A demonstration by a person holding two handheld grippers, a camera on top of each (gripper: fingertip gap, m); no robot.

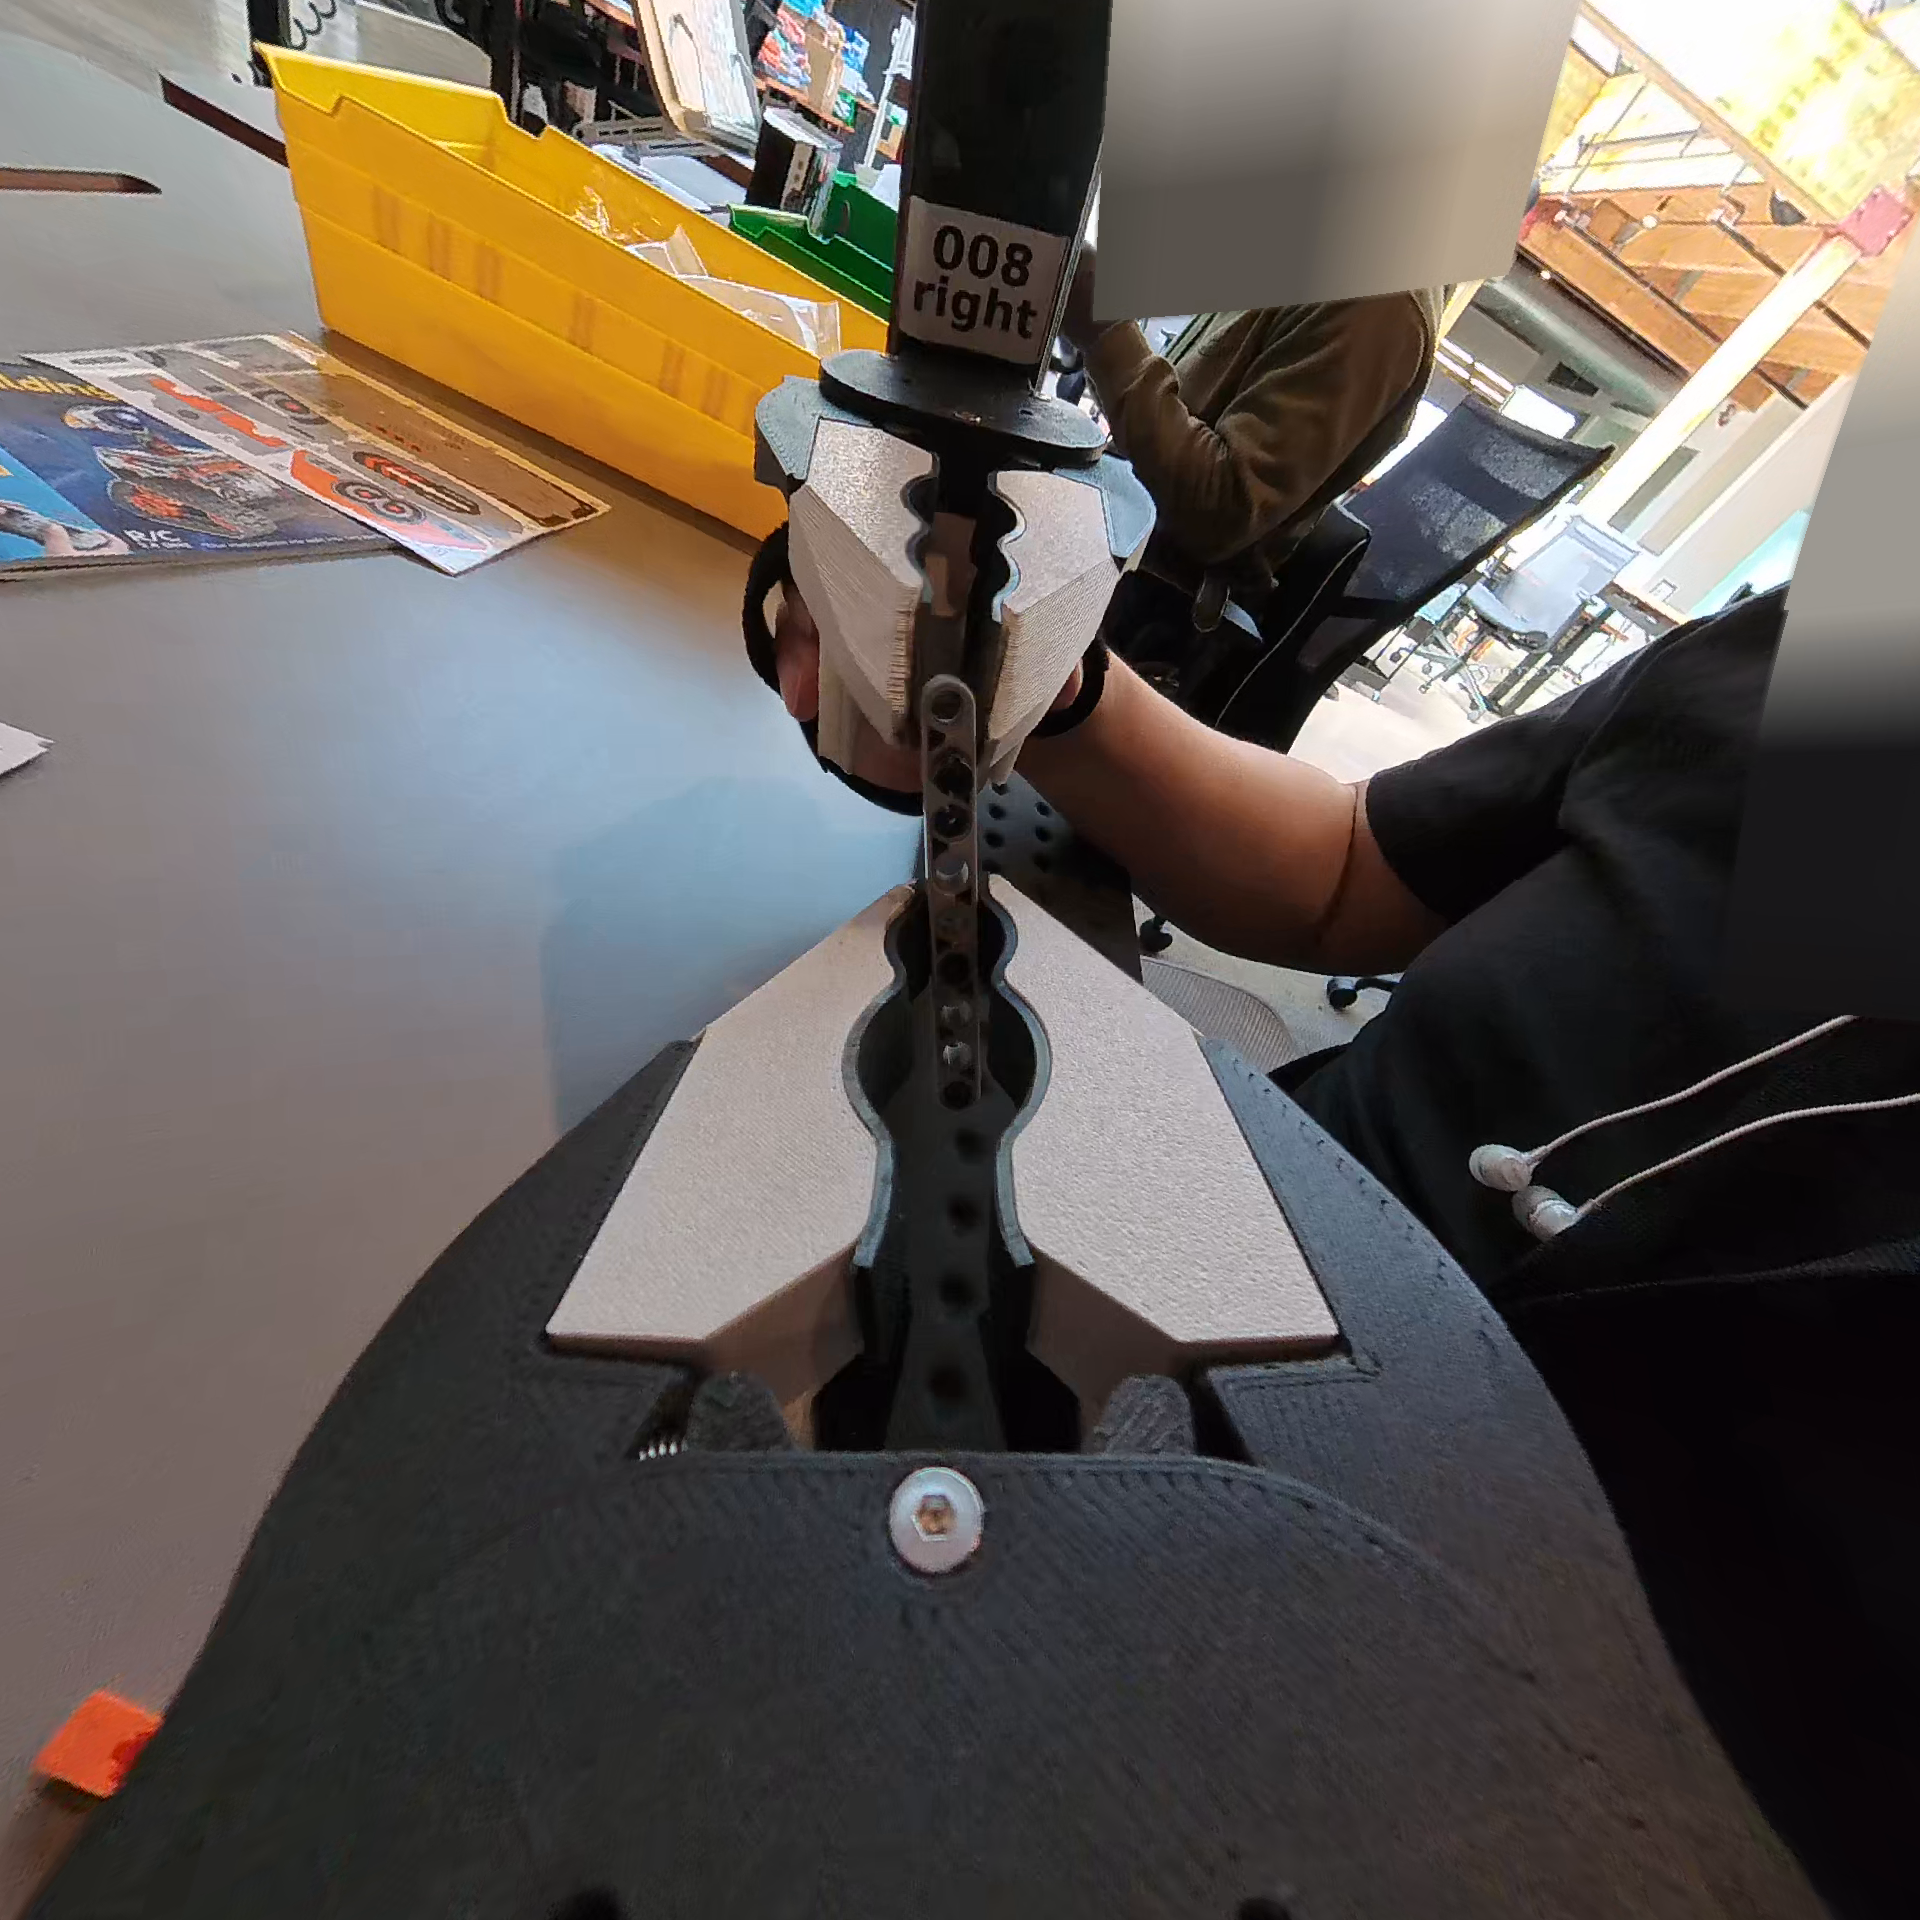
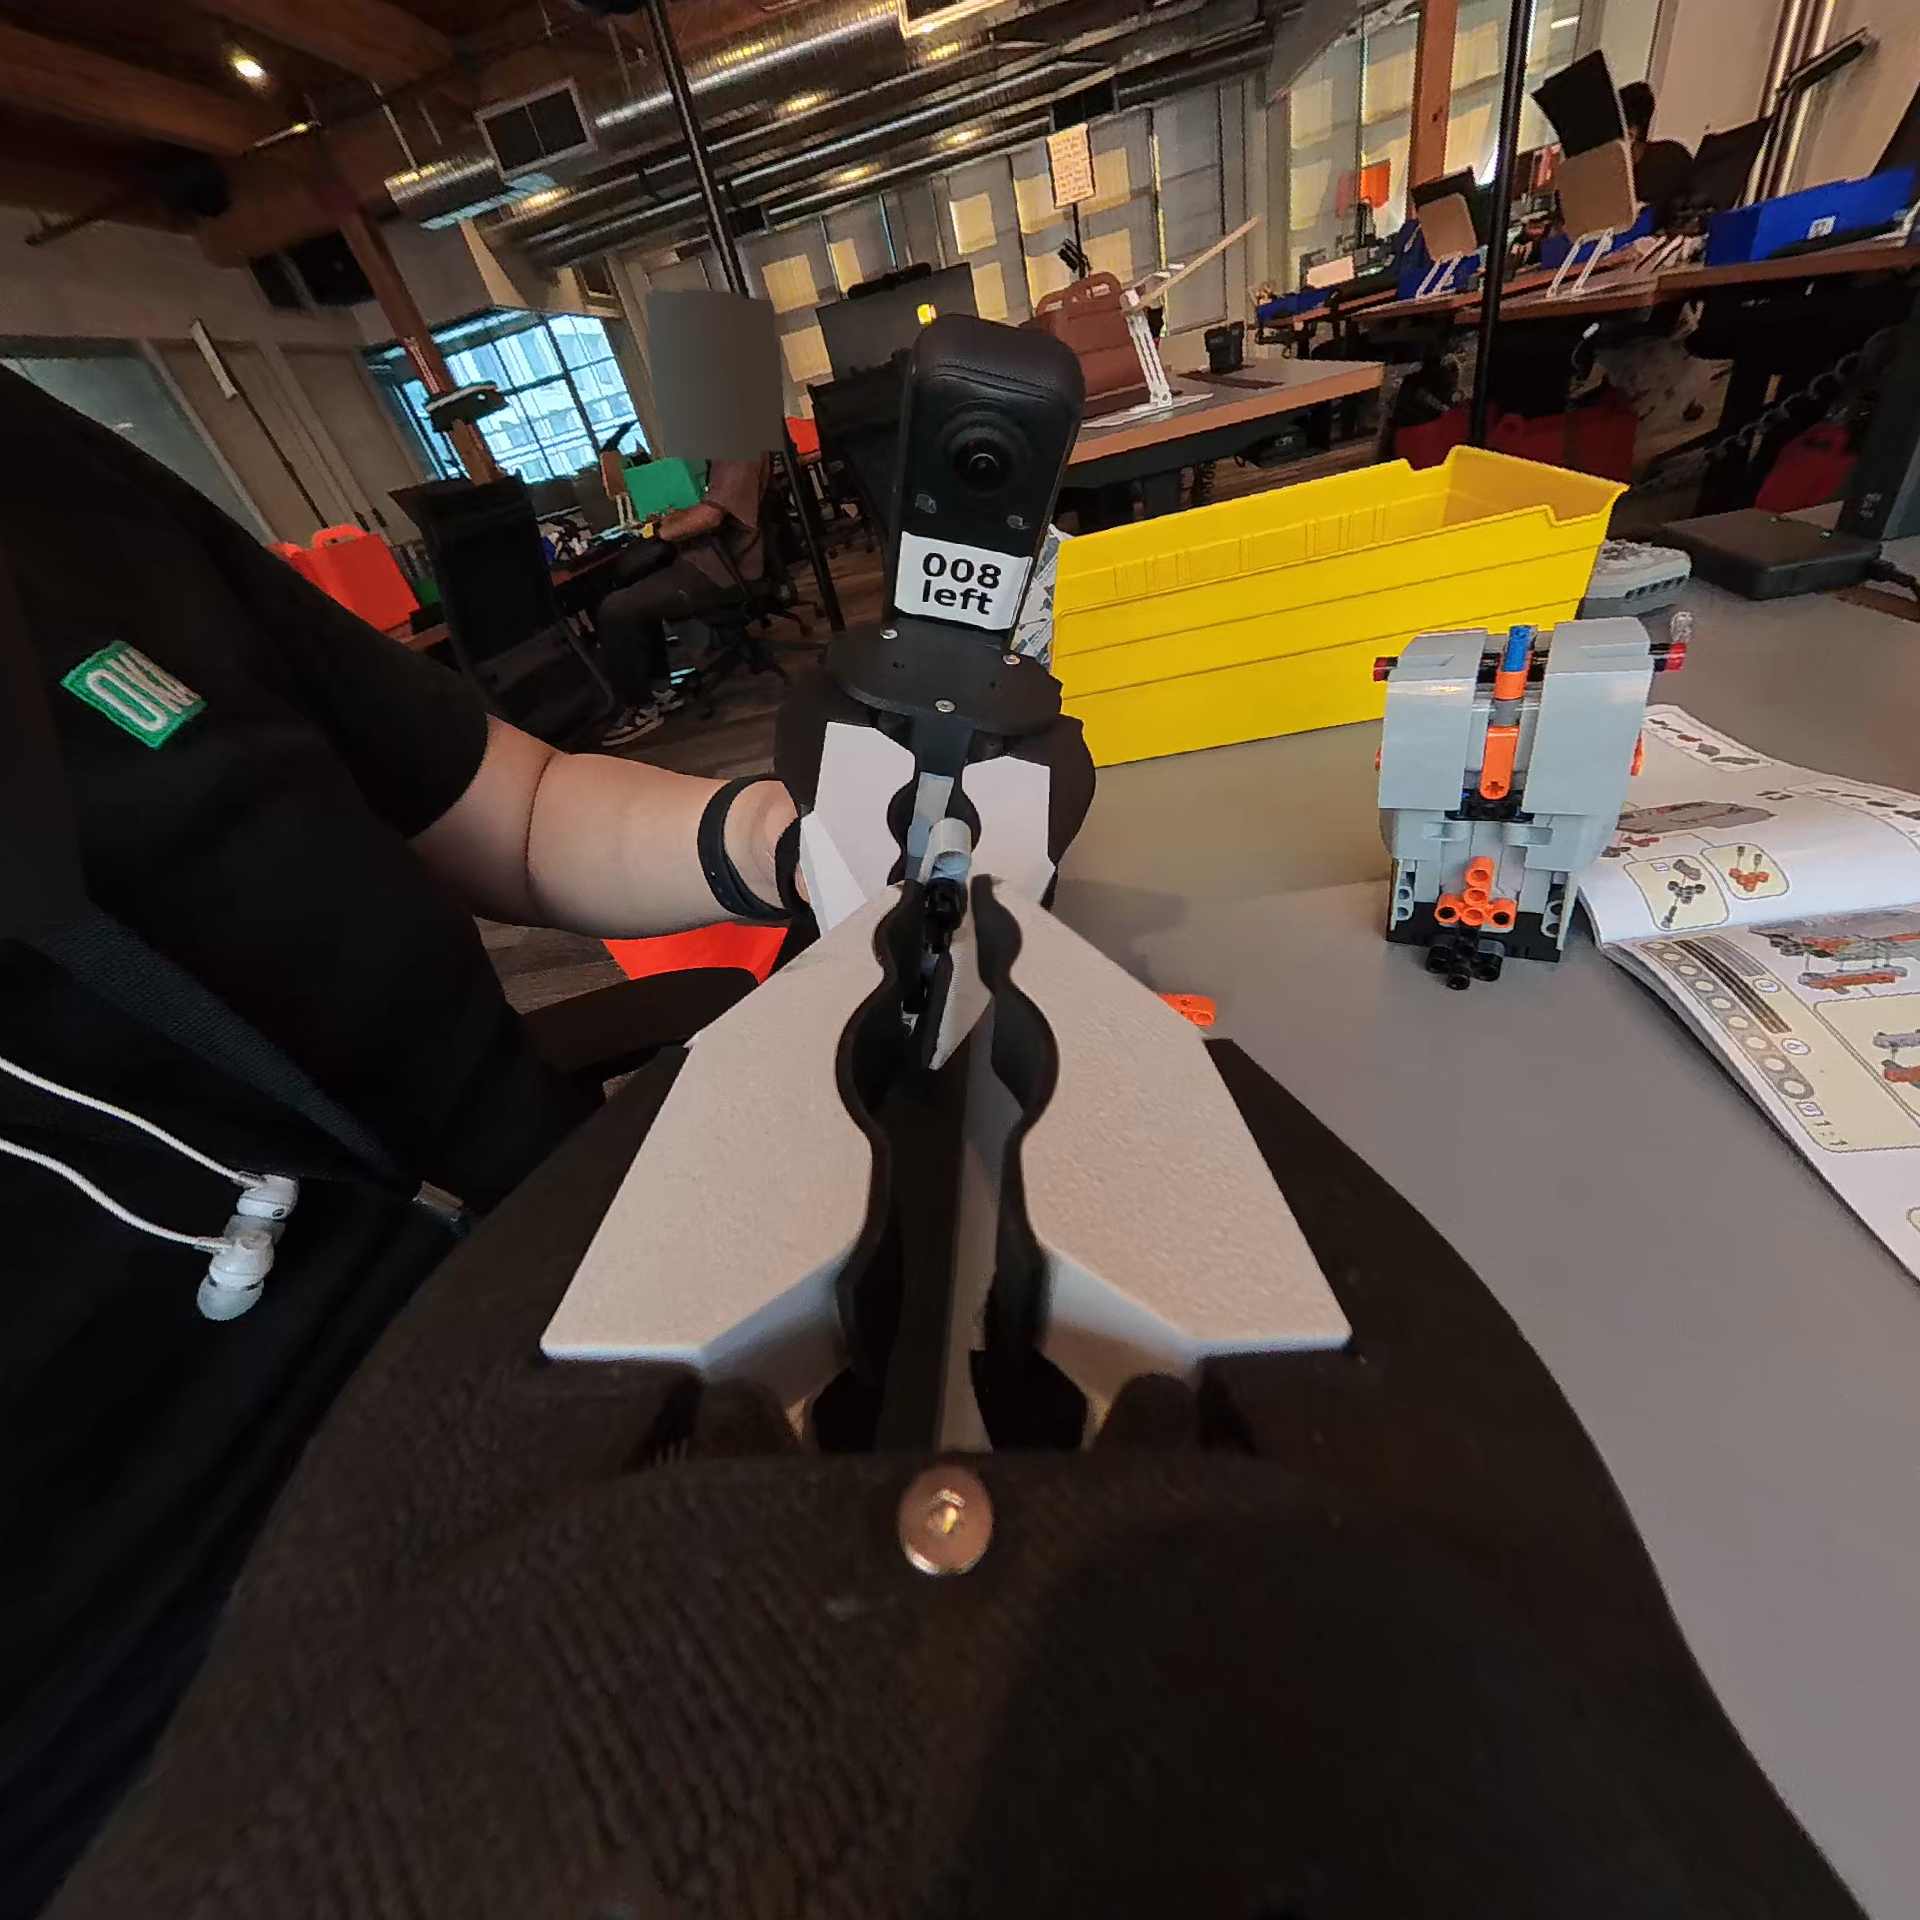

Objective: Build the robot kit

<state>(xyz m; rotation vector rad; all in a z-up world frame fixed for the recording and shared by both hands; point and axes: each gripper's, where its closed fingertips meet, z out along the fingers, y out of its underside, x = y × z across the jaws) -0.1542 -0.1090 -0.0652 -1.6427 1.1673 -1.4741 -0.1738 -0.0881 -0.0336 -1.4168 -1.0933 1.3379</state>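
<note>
Your left gripper (image 1: pixel 951 904) is clenched on a grey holed beam (image 1: pixel 951 831), which runs the length of its narrow jaw gap and juts out past the fingertips. The beam's far end sits right at the tips of your right gripper (image 2: pixel 948 894), which faces it head-on above the near edge of the grey table (image 1: pixel 312 831). The right gripper is also clamped tight, on a small part (image 2: pixel 940 904). This looks like a black pin on a dark piece, though the shadow between the fingers makes that uncertain. Whether pin and beam actually touch cannot be told from either view. A hand (image 1: pixel 800 655) wraps the right gripper's handle. Farther out, a small orange piece (image 2: pixel 1184 1003) lies just right of the grippers, a grey-and-orange brick model (image 2: pixel 1512 790) stands upright beyond it beside an open instruction booklet (image 2: pixel 1766 935), and a yellow bin (image 2: pixel 1299 603) sits at the far side of the table
</note>
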